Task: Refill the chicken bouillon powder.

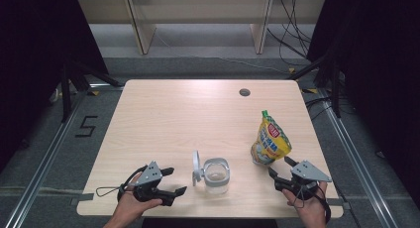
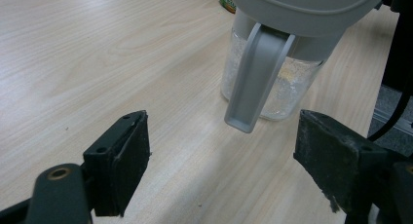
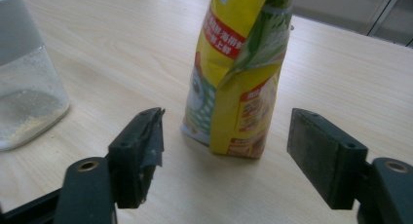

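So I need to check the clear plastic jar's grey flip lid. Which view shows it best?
The high view: the grey flip lid stands open beside the clear plastic jar. The left gripper view shows its latch close up; the right gripper view shows the jar's side.

Only stuff I can read: a black "5" taped on the floor (image 1: 87, 126) left of the table (image 1: 173, 109); the yellow pouch (image 3: 234, 73) has a red label with white Chinese characters, too blurry.

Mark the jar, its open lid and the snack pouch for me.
jar (image 1: 217, 177), high view, clear body wall.
lid (image 1: 196, 167), high view, grey disc flipped up at the jar's left.
snack pouch (image 3: 234, 87), right gripper view, yellow front panel.
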`<action>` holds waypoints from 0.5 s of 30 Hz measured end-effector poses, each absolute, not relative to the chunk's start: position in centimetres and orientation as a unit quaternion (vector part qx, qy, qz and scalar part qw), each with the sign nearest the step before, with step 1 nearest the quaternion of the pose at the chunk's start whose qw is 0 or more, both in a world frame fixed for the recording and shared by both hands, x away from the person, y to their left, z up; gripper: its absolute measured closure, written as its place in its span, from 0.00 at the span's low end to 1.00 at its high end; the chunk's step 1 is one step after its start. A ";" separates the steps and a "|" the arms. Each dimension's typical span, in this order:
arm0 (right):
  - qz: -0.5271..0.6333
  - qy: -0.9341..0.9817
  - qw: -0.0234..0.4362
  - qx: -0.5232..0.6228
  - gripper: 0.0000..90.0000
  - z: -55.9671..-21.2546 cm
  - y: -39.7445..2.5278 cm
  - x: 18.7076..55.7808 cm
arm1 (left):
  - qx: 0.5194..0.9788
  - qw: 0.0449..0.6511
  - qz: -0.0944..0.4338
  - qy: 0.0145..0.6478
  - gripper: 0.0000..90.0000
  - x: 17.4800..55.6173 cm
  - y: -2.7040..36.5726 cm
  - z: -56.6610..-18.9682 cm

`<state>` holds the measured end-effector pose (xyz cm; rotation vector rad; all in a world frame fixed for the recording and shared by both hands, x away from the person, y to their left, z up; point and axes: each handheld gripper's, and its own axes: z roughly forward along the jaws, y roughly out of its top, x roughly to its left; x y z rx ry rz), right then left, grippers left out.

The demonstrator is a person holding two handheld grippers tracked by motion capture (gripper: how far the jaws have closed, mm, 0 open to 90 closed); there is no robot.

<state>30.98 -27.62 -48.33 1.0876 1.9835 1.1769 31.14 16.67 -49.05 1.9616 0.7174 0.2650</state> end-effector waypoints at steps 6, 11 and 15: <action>0.443 0.739 0.292 0.415 0.23 -48.6 -27.2 31.3 | 0.810 0.496 0.115 0.291 0.22 31.2 16.8 -49.0; 0.460 0.730 0.311 0.398 0.17 -48.7 -27.1 31.8 | 0.812 0.494 0.116 0.290 0.22 31.1 16.6 -48.9; 0.464 0.732 0.303 0.395 0.17 -49.0 -26.9 32.5 | 0.819 0.488 0.119 0.278 0.23 31.0 16.4 -49.0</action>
